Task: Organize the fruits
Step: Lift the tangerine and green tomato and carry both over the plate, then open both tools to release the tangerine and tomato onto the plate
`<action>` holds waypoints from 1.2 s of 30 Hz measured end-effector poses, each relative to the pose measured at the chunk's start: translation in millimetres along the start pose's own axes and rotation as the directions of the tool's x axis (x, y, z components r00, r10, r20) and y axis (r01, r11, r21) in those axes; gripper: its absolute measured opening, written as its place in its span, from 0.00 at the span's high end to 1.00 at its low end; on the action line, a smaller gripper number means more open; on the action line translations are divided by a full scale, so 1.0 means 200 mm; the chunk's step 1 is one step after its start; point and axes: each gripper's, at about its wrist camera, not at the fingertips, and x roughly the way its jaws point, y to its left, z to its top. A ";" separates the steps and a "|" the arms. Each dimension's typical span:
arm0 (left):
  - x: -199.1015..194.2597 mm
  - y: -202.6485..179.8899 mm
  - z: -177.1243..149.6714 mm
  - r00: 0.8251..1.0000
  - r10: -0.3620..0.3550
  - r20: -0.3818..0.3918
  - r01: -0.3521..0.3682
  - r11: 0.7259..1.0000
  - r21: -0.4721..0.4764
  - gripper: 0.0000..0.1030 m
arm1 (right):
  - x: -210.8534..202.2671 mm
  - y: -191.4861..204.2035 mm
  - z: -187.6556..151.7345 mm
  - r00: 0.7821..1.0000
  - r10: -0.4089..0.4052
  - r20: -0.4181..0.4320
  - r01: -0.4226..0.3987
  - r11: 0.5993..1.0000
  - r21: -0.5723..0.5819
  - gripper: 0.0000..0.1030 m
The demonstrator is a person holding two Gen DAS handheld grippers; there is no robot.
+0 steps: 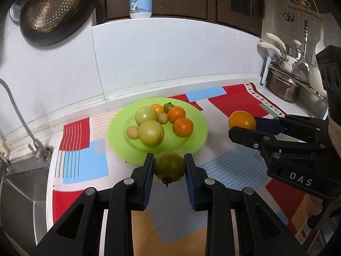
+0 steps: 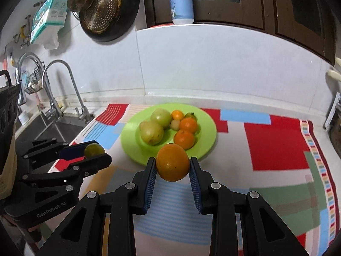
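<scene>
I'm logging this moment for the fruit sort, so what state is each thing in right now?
Left claw: shut on the green tomato, held off the cloth.
Right claw: shut on the large orange, held off the cloth.
Green plate: flat on the patterned cloth, loaded with fruit.
Tap: no water running that I can see.

The left claw (image 1: 169, 168) is clamping a green tomato (image 1: 169, 166) between its two blue pads (image 1: 149, 179), pointing downward toward the green plate (image 1: 198, 132) and hanging just short of the plate's near rim. The right claw (image 2: 172, 168) is gripping an orange (image 2: 172, 162) in the same way, tilting down at the plate's near edge. Seen from the plate, both claws are sitting side by side, apart from each other, each carried by a hand behind it.
</scene>
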 end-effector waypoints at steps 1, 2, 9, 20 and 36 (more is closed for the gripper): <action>0.01 0.00 0.01 1.000 0.001 0.001 -0.001 1.000 -0.001 0.73 | 0.01 -0.01 0.01 1.000 0.002 0.000 -0.002 1.000 -0.005 0.69; 0.03 0.00 0.03 1.000 0.002 0.001 -0.002 1.000 -0.004 0.73 | 0.02 -0.02 0.02 1.000 0.005 -0.002 -0.005 1.000 -0.009 0.69; 0.17 -0.01 0.13 1.000 -0.010 -0.017 0.010 1.000 0.001 0.73 | 0.14 -0.09 0.06 0.999 0.019 -0.025 -0.020 1.000 -0.024 0.69; 0.43 0.03 0.25 0.997 -0.032 -0.066 0.034 0.999 0.025 0.73 | 0.38 -0.13 0.04 0.992 0.069 -0.107 -0.069 0.998 0.000 0.69; 0.49 0.13 0.31 0.997 -0.002 -0.074 0.000 1.000 -0.027 0.48 | 0.51 -0.04 0.08 0.982 0.129 -0.140 -0.127 0.992 0.026 0.61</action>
